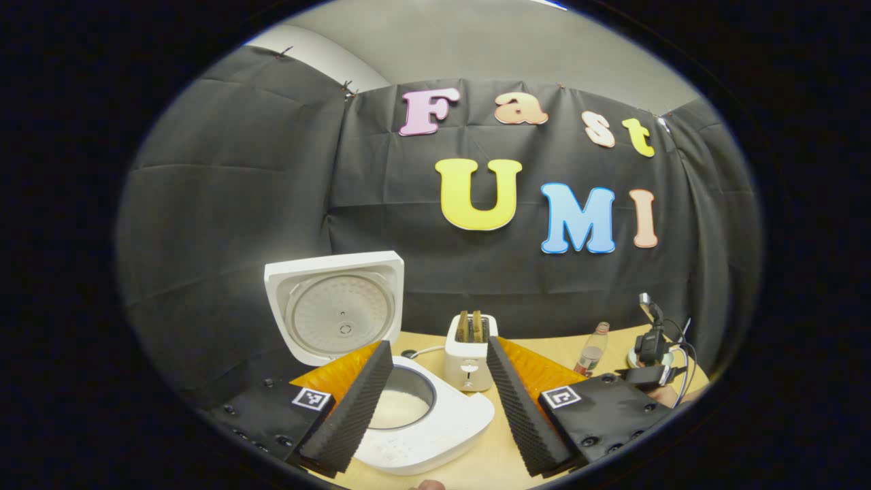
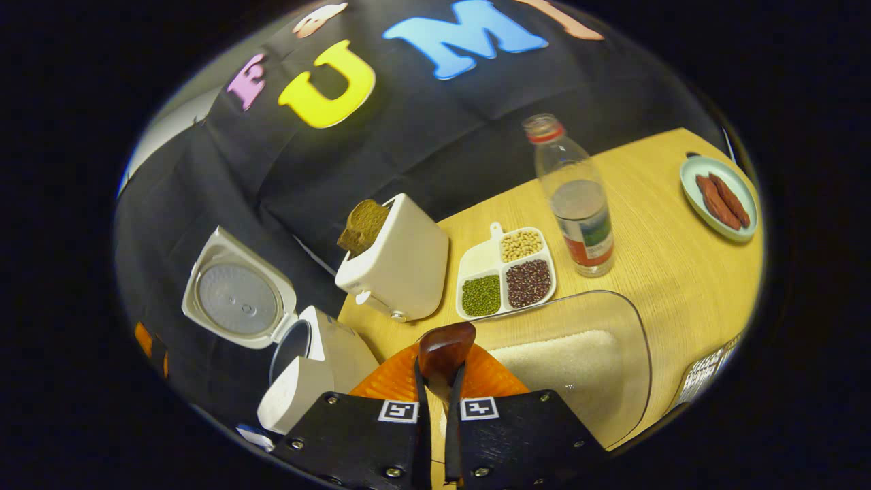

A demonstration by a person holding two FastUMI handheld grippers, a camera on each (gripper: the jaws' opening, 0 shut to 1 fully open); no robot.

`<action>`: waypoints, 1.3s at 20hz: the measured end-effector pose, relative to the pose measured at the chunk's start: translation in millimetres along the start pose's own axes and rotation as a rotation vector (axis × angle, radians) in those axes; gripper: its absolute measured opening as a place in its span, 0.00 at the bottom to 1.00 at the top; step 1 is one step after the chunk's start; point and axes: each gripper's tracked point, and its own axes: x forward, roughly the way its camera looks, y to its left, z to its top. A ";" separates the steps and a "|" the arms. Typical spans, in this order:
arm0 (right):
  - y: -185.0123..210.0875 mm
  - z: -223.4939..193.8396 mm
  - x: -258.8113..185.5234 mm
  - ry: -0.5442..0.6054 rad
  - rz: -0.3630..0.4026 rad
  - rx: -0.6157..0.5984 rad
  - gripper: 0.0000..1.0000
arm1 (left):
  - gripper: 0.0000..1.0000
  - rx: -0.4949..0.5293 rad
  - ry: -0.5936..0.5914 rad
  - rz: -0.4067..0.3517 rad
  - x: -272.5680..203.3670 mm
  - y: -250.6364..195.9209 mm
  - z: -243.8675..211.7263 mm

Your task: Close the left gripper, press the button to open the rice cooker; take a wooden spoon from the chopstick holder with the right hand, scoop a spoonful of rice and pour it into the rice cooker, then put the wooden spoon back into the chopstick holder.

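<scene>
A wooden counter (image 2: 653, 272) stands in front of a black cloth wall. On it sits a white rice cooker (image 1: 435, 422) with its lid (image 1: 337, 306) swung up and standing open; the inner pot shows a pale layer at its bottom.

In the left gripper view, the left tongs (image 1: 439, 401) are spread wide, holding nothing, with the cooker's open pot seen between and behind the left finger. Just behind the cooker stands a white toaster (image 1: 469, 357) with two slices of bread in its slots. Farther right on the counter are a clear bottle (image 1: 592, 350) and the other gripper with cables, near the counter's edge.

In the right gripper view, the right tongs (image 2: 439, 381) are pressed together, pinching the wooden spoon (image 2: 446, 350) by its stem; the dark, glossy bowl of the spoon sticks up just past the fingertips. Just beside the spoon, to its right, lies a clear container of white rice (image 2: 571, 367). Behind it sits a divided white dish (image 2: 503, 272) with green, dark red and pale beans in separate compartments. A bottle with a red cap stands near it, and a pale green plate (image 2: 721, 197) with sausages lies well apart at the far edge.
</scene>
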 end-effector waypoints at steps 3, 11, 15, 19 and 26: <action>-20.6 31.6 -23.6 -0.080 0.006 0.152 0.08 | 0.96 -0.004 -0.010 -0.009 1.0 -4.2 4.8; -31.2 93.7 -89.1 -0.231 0.111 0.380 0.08 | 0.96 0.000 -0.038 -0.072 4.3 -28.2 15.7; -7.1 113.6 -111.6 -0.268 0.230 0.504 0.08 | 0.96 0.012 -0.063 -0.093 -1.0 -30.4 19.5; 24.7 122.2 -123.4 -0.264 0.304 0.490 0.08 | 0.96 0.001 -0.078 -0.111 -7.5 -23.5 20.1; 86.6 126.3 -123.6 -0.230 0.392 0.445 0.08 | 0.96 0.007 -0.060 -0.050 -20.0 25.7 2.3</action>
